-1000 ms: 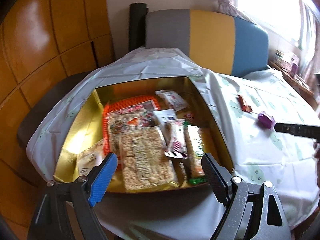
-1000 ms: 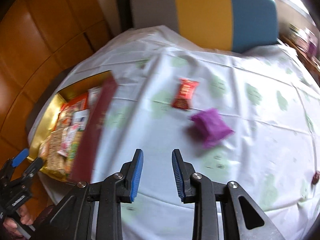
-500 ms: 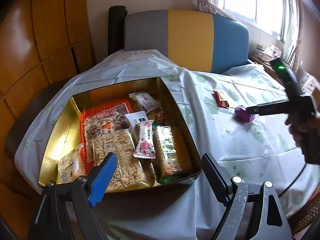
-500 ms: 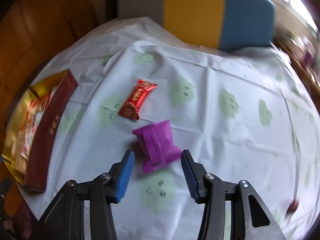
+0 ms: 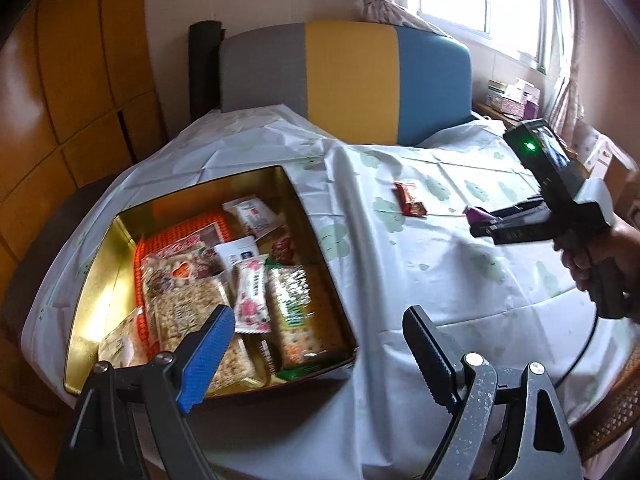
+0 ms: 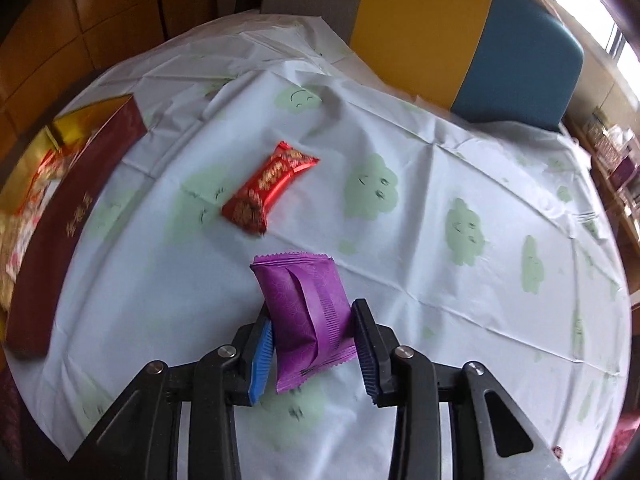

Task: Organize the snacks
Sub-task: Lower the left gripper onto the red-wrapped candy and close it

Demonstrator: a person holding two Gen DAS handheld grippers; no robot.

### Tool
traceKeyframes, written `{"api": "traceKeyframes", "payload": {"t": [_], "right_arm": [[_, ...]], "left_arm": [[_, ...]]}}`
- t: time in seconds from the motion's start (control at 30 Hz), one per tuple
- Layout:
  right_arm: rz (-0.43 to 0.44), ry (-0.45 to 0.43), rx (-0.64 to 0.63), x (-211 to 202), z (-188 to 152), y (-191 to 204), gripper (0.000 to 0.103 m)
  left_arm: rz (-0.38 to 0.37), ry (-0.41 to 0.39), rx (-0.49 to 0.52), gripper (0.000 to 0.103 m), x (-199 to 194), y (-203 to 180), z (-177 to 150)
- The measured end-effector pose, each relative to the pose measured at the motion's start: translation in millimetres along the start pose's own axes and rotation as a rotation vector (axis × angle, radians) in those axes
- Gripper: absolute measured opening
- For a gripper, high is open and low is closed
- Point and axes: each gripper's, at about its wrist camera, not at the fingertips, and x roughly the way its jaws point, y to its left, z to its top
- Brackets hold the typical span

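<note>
A purple snack packet lies on the white tablecloth, between the fingers of my right gripper. The jaws stand around it and touch or nearly touch its sides; the packet rests on the cloth. A red snack packet lies just beyond it. In the left wrist view the red packet and the purple packet lie right of the gold tin, which holds several snack packs. My left gripper is open and empty, above the tin's near right corner.
The tin's dark red side lies at the left in the right wrist view. A grey, yellow and blue chair back stands behind the round table. Wooden wall panels are to the left. Boxes sit by the window.
My right gripper moved forward and lower over the purple packet, so its fingers now flank it. The left gripper pulled back and turned right, bringing more of the table into view.
</note>
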Motion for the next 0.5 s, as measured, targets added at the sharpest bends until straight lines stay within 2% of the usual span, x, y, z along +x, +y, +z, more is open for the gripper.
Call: {"api": "traceKeyframes", "payload": {"t": [0.13,0.27,0.43,0.5], "right_arm": [[-0.039,0.018,-0.043,-15,-22,-4,0.037],[-0.047,0.071,-0.082,-18,-45,-10,0.038],[-0.004,0.091,-0.065,-12,-61,-21,0.042],[0.034,0.087,-0.063,-13,-60,-21,0.048]], "left_arm": [[-0.027,0.010,0.018,0.086,5,-15,9],[-0.054,0.024,0.039,0.086,15,-36,23],[-0.069,0.041,0.073,0.086,34,-59,41],[-0.071,0.046,0.084,0.086,42,-68,48]]}}
